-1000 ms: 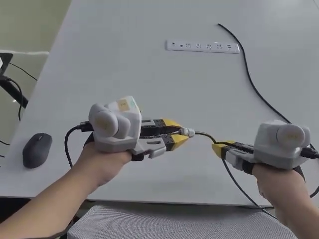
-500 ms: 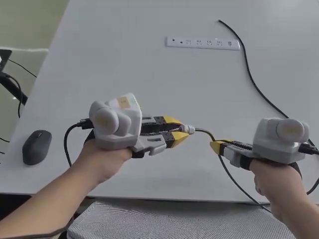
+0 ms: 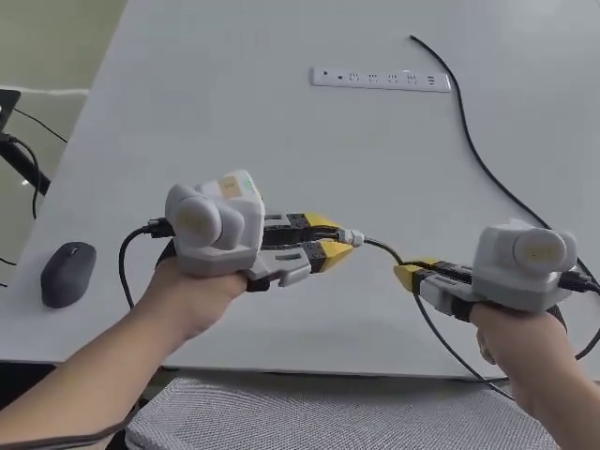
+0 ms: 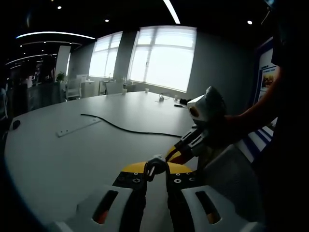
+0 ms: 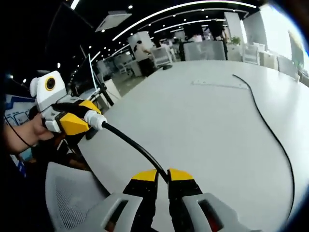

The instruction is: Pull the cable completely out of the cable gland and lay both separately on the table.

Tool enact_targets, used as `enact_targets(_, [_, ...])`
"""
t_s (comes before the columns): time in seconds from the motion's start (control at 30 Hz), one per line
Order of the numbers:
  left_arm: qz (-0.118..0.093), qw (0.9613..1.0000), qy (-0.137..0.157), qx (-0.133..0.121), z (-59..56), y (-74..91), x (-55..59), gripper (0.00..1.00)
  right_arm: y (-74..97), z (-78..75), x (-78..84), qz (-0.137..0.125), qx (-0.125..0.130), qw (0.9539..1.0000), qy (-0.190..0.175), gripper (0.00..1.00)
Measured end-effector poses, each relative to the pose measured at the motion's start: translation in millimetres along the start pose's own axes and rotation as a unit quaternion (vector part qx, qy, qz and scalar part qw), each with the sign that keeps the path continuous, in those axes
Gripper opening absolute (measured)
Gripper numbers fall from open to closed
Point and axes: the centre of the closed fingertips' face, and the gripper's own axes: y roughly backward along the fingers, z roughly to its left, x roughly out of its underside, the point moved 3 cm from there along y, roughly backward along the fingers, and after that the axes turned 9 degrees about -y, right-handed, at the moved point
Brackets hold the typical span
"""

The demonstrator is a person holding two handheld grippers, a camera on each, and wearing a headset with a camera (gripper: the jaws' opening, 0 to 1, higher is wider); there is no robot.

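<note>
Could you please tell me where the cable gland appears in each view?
Head view: the cable gland sits just left of centre, at the left gripper's yellow tips.
Left gripper view: the gland is at bottom centre, between that view's own jaws.
Right gripper view: the gland is left of centre, where the cable enters it.
Shared landmark: the white power strip.
</note>
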Motion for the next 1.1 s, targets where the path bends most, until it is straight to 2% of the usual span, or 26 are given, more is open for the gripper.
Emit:
enact_targets(0.13, [0.001,1.0,0.002,0.0,1.5,2.1,0.6,0.15,2.5,5.2,-1.2,0.001,0.004,0.9993,0.038,0.04])
enact_targets(0.23, [0.004,1.0,0.004,0.0,2.0,2.9,1.9,0.15,3.9,5.1,-6.2,-0.005,0.004,0.998,0.063,0.1])
enact_targets(0.33, [0.004,1.0,0.006,0.0,1.8,2.8,1.9,0.15,7.5,9.2,-16.8,-0.018,0.002,0.9942,0.106,0.14])
enact_targets(0.4, [0.003,1.0,0.008,0.001,1.7,2.6,1.9,0.15,11.1,18.3,-23.9,-0.021,-0.004,0.9893,0.145,0.16])
enact_targets(0.47, [0.003,1.0,0.009,0.002,1.1,2.1,1.7,0.15,12.3,29.4,-31.0,-0.026,-0.016,0.9818,0.188,0.18])
enact_targets(0.6, [0.004,0.9999,0.009,0.004,1.0,1.5,1.7,0.15,8.9,46.6,-34.1,-0.007,-0.034,0.9631,0.267,0.18])
enact_targets(0.67, [0.005,0.9999,0.009,0.005,1.1,1.5,1.7,0.15,7.0,51.1,-37.7,-0.008,-0.03,0.9537,0.299,0.15])
enact_targets(0.77, [0.005,0.9999,0.01,0.006,1.1,1.8,1.5,0.15,4.1,58.7,-37.6,-0.003,-0.039,0.9509,0.307,0.13])
enact_targets(0.87, [0.005,0.9999,0.012,0.007,0.1,2.2,1.4,0.15,-0.2,64.2,-36.4,0.003,-0.045,0.9449,0.324,0.11])
enact_targets(0.93, [0.005,0.9999,0.012,0.007,-0.9,2.4,1.2,0.15,-2.5,67.7,-34.9,0.009,-0.049,0.9375,0.345,0.09])
enact_targets(0.97, [0.005,0.9999,0.012,0.008,-1.3,2.3,1.0,0.15,-3.0,68.6,-34.0,0.01,-0.049,0.9364,0.347,0.08])
enact_targets(1.03, [0.004,0.9999,0.012,0.007,-1.7,2.2,1.0,0.15,-3.7,68.7,-33.5,0.013,-0.047,0.9315,0.361,0.05])
enact_targets(1.1, [0.005,0.9999,0.012,0.007,-1.9,1.9,1.1,0.15,-3.3,68.8,-33.6,0.014,-0.046,0.9299,0.365,0.05])
